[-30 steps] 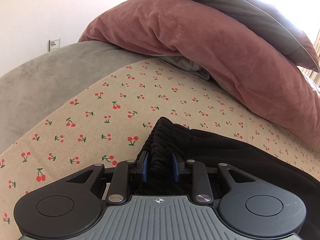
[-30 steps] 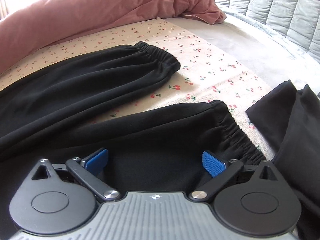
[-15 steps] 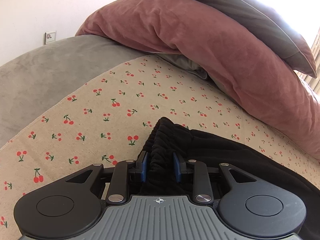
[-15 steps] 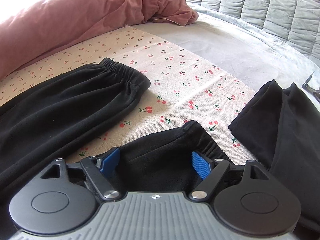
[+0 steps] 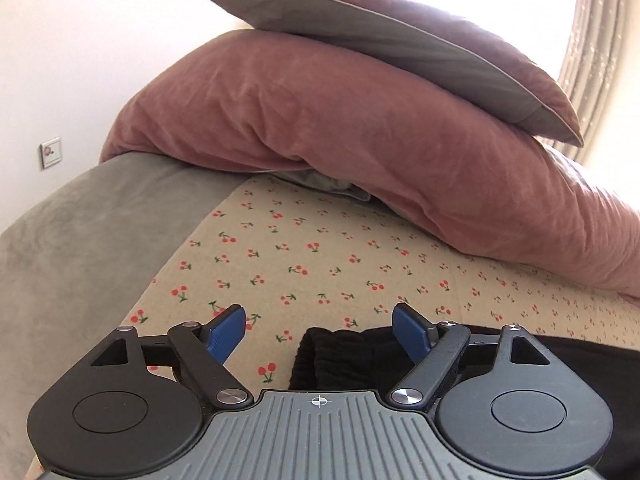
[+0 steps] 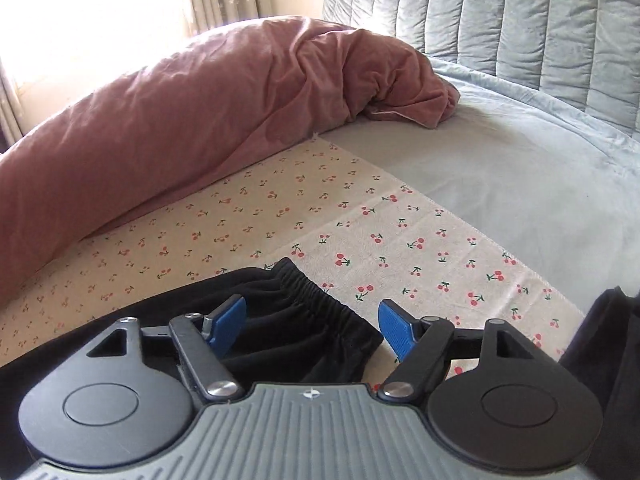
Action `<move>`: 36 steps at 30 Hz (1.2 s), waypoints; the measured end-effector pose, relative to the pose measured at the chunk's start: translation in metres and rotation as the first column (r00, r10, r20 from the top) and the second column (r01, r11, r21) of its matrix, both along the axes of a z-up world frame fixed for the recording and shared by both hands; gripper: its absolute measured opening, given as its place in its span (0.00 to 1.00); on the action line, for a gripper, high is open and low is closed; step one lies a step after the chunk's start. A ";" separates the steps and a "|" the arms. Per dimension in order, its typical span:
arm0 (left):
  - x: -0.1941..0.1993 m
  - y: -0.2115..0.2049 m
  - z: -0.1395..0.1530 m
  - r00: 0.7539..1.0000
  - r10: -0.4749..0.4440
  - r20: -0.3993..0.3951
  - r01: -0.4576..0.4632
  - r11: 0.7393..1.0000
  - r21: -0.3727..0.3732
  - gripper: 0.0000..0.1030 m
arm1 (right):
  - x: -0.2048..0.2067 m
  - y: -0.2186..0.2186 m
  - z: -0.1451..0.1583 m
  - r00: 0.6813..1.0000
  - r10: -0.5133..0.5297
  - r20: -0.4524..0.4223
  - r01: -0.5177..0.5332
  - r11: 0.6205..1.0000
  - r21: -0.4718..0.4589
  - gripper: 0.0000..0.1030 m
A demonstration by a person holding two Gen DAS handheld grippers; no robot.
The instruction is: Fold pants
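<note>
Black pants lie on a cherry-print cloth (image 5: pixel 320 264) on the bed. In the left wrist view their gathered elastic waistband (image 5: pixel 320 356) lies flat between and below my left gripper (image 5: pixel 320 334), which is open and holds nothing. In the right wrist view a gathered elastic cuff (image 6: pixel 316 300) of the pants lies under my right gripper (image 6: pixel 314 328), which is open and empty above it. The gripper bodies hide the rest of the pants.
A dusty-pink duvet (image 5: pixel 360 152) with a grey pillow (image 5: pixel 380 36) on top borders the far side of the cloth; it also shows in the right wrist view (image 6: pixel 180 120). A grey quilted headboard (image 6: pixel 500 20) stands behind. Another black garment (image 6: pixel 608 352) lies at the right edge.
My left gripper has opened and let go of the waistband, which now lies on the cloth. My right gripper has moved away over the far leg's cuff, still open.
</note>
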State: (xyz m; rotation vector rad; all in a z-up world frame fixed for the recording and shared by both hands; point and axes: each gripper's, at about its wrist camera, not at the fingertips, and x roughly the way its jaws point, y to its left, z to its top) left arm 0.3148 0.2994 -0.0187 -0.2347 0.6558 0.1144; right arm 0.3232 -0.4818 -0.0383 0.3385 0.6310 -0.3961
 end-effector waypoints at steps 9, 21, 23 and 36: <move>0.061 -0.066 -0.037 0.933 -0.277 -0.231 0.331 0.912 0.241 0.81 | 0.067 -0.003 -0.022 0.984 0.165 -0.072 -0.163 0.986 0.032 0.42; 0.082 -0.093 -0.060 0.917 -0.270 -0.295 0.363 0.871 0.331 0.04 | 0.085 0.028 -0.030 0.988 0.099 -0.122 -0.115 0.985 -0.126 0.00; 0.084 -0.091 -0.056 0.923 -0.249 -0.295 0.339 0.888 0.312 0.04 | 0.077 0.023 -0.023 0.994 0.080 -0.076 -0.088 0.990 -0.113 0.00; 0.078 -0.050 -0.058 0.943 -0.126 -0.307 0.200 0.953 0.226 0.70 | 0.088 0.009 -0.033 0.992 0.101 -0.074 -0.109 0.986 -0.123 0.41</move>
